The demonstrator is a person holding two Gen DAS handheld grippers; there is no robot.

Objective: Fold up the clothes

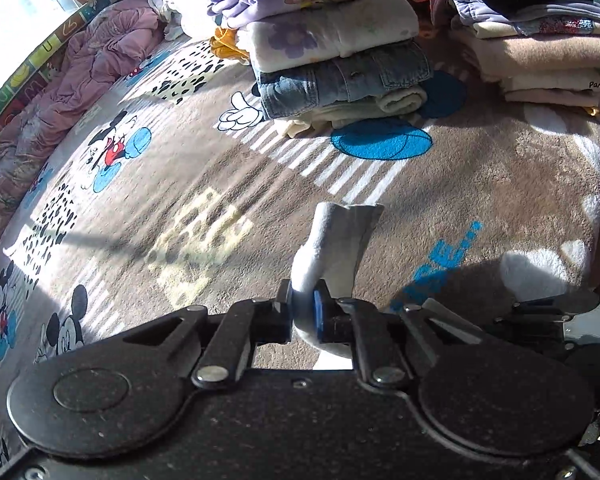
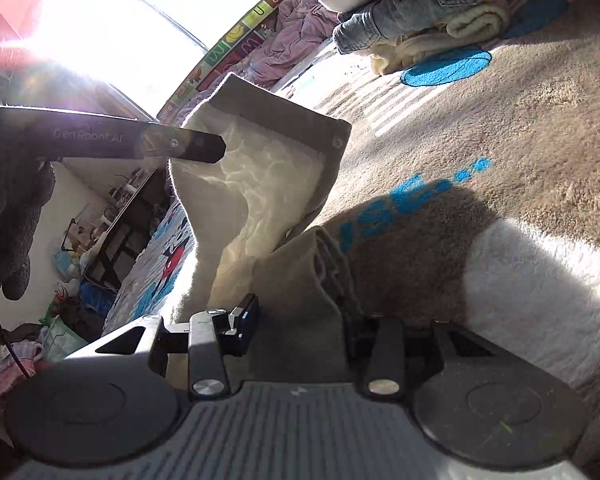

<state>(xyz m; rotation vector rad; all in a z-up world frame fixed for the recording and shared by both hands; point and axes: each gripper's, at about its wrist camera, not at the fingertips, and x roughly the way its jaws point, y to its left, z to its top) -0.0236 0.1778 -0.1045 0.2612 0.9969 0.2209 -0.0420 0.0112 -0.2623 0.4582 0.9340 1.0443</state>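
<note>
Both grippers (image 1: 305, 312) (image 2: 300, 328) pinch a beige, fleece-lined garment (image 2: 260, 184).

Fuzzy fleece garment (image 2: 260, 184), plush blanket (image 1: 480, 184)

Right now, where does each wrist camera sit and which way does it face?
Left wrist: behind the left gripper, shut on a pale fleece-lined garment, facing across the brown cartoon-print blanket toward the stacks of folded clothes.
Right wrist: behind the right gripper, shut on the garment, tilted toward the bright window; the left gripper's finger and a dark gloved hand show.
Shared: garment, blanket, denim stack.
</note>
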